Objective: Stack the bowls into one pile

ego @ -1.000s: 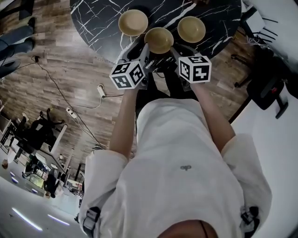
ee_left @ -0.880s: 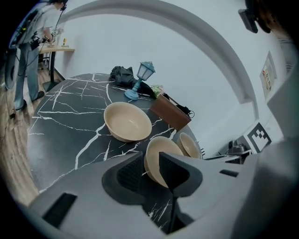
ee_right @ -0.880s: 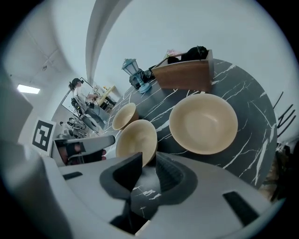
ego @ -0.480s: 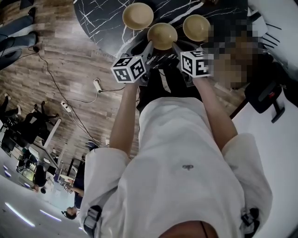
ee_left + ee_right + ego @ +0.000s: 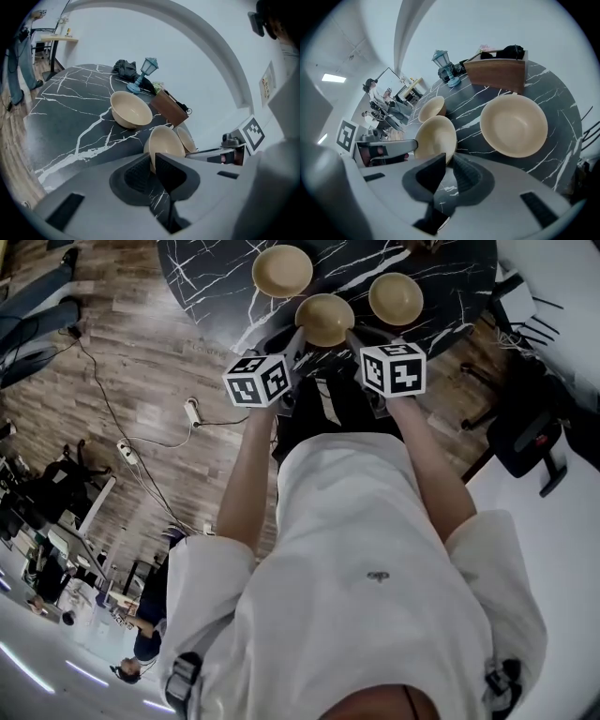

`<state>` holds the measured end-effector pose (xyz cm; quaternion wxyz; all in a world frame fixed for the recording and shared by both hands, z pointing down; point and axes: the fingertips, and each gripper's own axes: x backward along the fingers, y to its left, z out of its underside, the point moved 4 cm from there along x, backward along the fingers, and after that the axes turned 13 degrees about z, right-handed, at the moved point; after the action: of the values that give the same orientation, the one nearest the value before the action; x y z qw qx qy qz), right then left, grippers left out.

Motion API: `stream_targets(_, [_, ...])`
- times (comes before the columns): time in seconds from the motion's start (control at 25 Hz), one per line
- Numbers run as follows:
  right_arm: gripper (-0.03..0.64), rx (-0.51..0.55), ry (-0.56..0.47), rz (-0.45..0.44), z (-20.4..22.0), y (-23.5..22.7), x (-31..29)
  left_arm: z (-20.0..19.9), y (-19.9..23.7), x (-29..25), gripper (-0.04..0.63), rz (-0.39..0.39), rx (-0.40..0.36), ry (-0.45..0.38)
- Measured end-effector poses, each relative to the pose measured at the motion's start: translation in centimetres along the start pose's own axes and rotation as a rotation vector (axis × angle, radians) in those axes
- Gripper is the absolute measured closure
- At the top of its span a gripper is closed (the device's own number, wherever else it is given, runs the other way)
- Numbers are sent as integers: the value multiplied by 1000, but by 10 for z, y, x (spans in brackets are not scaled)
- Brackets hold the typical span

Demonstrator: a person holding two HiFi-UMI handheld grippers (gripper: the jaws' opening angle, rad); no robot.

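Three cream bowls stand apart on the black marble table (image 5: pixel 206 277): a left bowl (image 5: pixel 282 270), a middle bowl (image 5: pixel 324 319) and a right bowl (image 5: pixel 395 298). My left gripper (image 5: pixel 298 334) is at the middle bowl's near left rim. In the left gripper view the jaws of the left gripper (image 5: pixel 152 166) are closing, with that rim of the middle bowl (image 5: pixel 166 143) pinched between the pads. My right gripper (image 5: pixel 352 334) is at its near right rim. The right gripper (image 5: pixel 449 171) is closing too, with the rim of the middle bowl (image 5: pixel 436 136) between its pads.
A small blue lantern (image 5: pixel 145 70) and a wooden box (image 5: pixel 497 72) stand at the table's far side. The table's curved near edge lies just under both grippers. A black office chair (image 5: pixel 534 427) stands to the right, and cables (image 5: pixel 192 413) lie on the wood floor at left.
Both grippers have stayed at the middle bowl's near rim. The head view has shifted a little, so the table sits slightly higher and further right in the picture.
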<state>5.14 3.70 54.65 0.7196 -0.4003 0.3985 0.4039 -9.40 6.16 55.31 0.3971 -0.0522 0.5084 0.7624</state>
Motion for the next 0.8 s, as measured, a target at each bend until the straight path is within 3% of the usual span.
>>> stream_targets(0.44, [575, 7, -38, -16, -11, -13, 34, -9, -32, 0, 560, 60, -20, 8])
stream_targets(0.8, [588, -64, -106, 56, -26, -61, 66, -29, -75, -39, 561, 156, -92, 74])
